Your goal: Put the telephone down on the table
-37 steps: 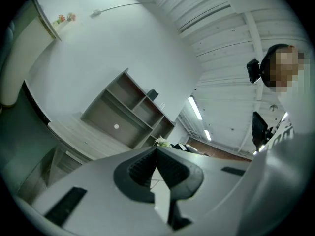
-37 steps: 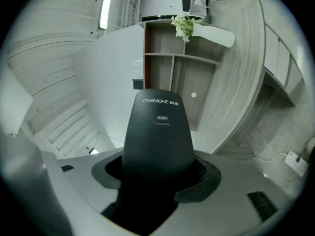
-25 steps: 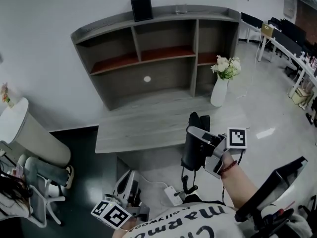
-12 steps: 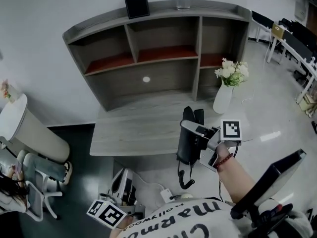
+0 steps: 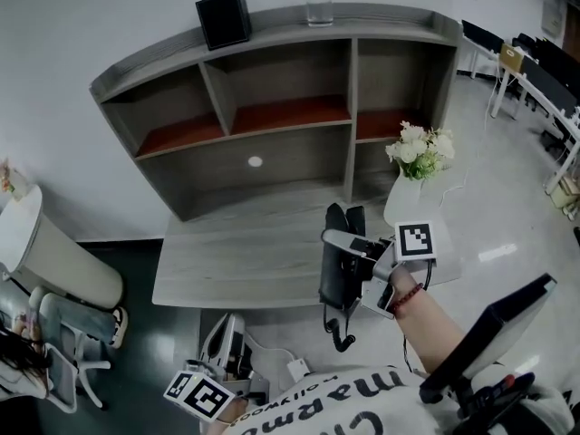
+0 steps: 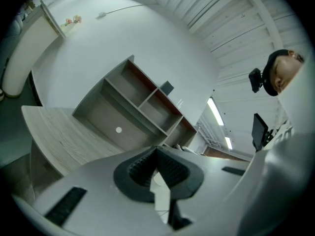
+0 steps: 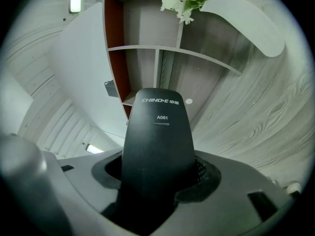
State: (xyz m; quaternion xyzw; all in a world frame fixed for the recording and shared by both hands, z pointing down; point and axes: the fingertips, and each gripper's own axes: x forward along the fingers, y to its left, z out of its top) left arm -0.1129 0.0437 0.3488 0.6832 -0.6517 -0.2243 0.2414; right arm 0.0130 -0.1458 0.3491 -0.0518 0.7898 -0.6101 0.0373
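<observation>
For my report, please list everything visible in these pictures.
telephone: one, black, in right gripper
table: one, grey wood, by wall
shelf unit: one, grey, on table
pen holder: one, black, atop shelf unit
glass: one, clear, atop shelf unit
vase with flowers: one, white, table's right end
power strip: one, white, floor
right gripper: one, grey, shut on telephone
left gripper: one, grey, shut, empty, low left

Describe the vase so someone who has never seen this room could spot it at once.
Find the big grey shelf unit standing on a pale wooden table. At the table's right end, before the shelf's rightmost compartment, stands the vase. It is white and holds white flowers, unlike the black telephone nearby.
</observation>
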